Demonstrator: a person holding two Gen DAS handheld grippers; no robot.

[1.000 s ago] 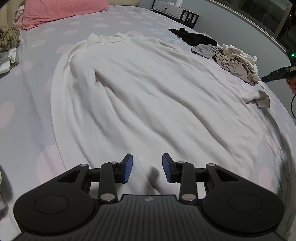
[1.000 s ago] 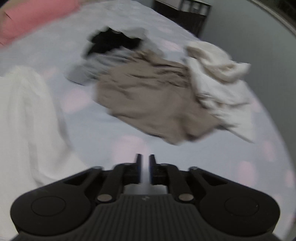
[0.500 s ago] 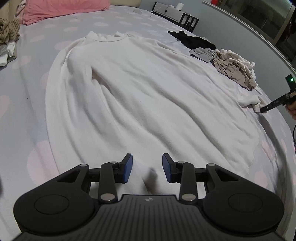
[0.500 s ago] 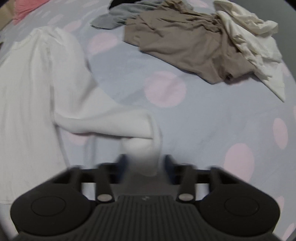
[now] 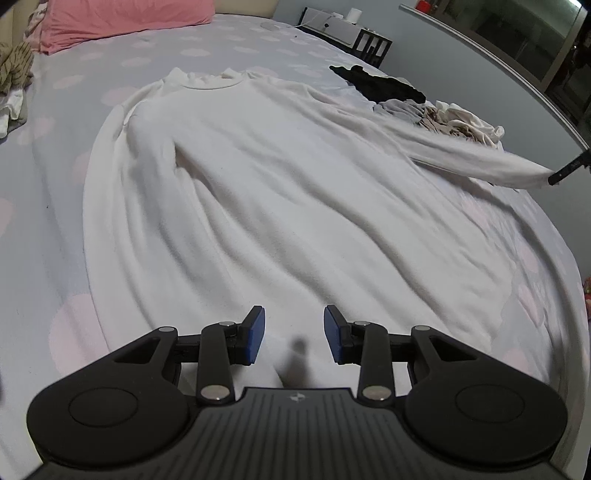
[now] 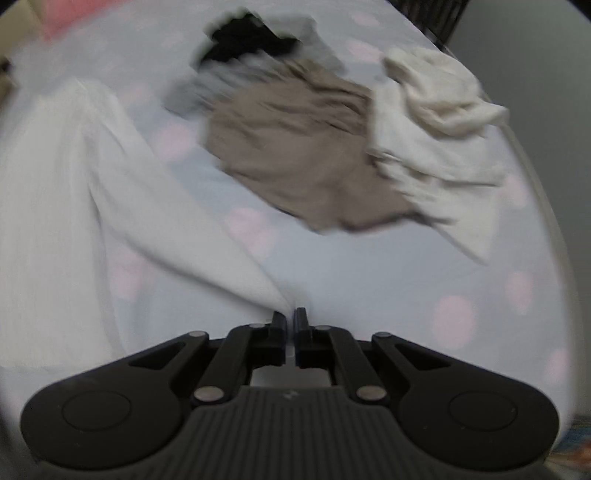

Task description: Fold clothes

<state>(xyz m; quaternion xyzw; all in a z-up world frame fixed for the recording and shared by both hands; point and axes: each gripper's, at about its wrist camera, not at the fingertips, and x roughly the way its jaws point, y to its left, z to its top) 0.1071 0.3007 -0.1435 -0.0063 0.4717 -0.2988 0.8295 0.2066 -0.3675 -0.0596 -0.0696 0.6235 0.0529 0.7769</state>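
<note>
the white sweater [image 5: 258, 192] is lying face up and spread along the bed [image 5: 55, 229], collar at the far end near the pink pillow [image 5: 122, 18], hem at the near end. the left gripper [image 5: 293, 338] is hanging just above the hem at the garment's middle, jaws standing wide with nothing between them. the right gripper [image 6: 290, 325] is pinching the cuff of the right sleeve [image 5: 472, 157], jaws drawn narrow on the fabric, and the sleeve is stretching taut and slightly raised out to the side, away from the body of the sweater and toward the bed edge. the sleeve's long axis is running outward from the shoulder, so folding it in probably means carrying the cuff back across the chest, toward the left gripper's side. the right hand is plainly the nearer one for that. a heap of unfolded clothes [image 6: 314, 147] is lying just beyond the sleeve.
</note>
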